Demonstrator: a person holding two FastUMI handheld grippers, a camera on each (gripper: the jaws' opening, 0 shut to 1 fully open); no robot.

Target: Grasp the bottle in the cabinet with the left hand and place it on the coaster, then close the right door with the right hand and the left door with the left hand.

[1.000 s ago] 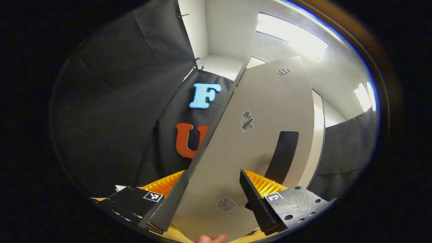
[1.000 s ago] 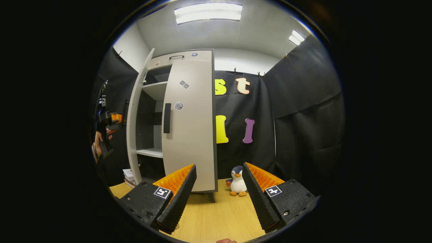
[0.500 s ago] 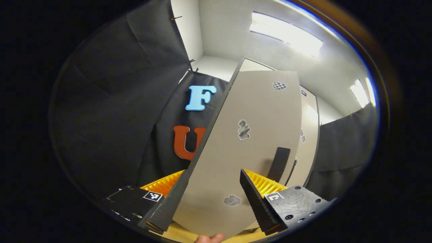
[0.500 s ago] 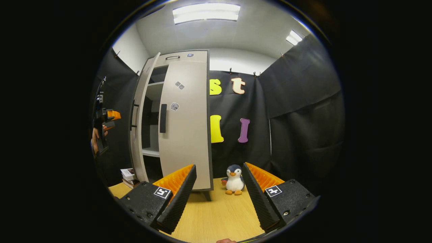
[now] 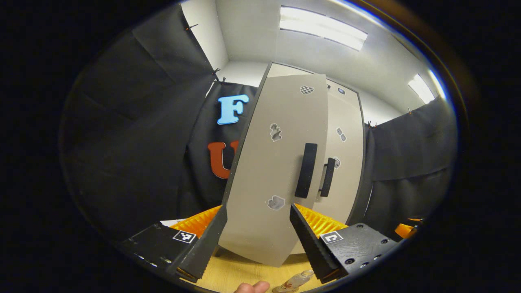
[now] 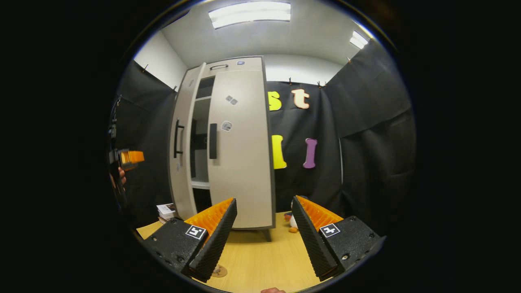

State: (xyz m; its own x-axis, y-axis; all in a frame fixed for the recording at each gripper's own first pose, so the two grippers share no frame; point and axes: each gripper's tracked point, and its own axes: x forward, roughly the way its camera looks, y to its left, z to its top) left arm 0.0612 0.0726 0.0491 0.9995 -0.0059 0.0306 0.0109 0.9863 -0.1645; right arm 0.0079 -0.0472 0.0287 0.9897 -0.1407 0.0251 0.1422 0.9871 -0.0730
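Observation:
The grey cabinet's left door [image 5: 276, 175] stands slightly ajar, its black handle [image 5: 306, 170] close to the right door's handle [image 5: 327, 177]. In the right gripper view the right door [image 6: 242, 150] is shut and a dark gap shows beside the left door [image 6: 183, 142]. My left gripper [image 5: 257, 209] is open in front of the left door, apart from it; it also shows as the left gripper [image 6: 126, 156] held by a hand. A clear bottle [image 5: 295, 280] shows at the bottom edge on the table. My right gripper [image 6: 263, 200] hangs open over the table, holding nothing.
A wooden table [image 6: 264, 260] carries the cabinet. A penguin toy [image 6: 292, 221] peeks out behind my right gripper's finger. Stacked books [image 6: 167, 211] lie left of the cabinet. A small round brown disc [image 6: 220, 270] lies on the table.
The left door has swung from wide open to nearly shut. It now stands farther from my left gripper. The right gripper has barely moved.

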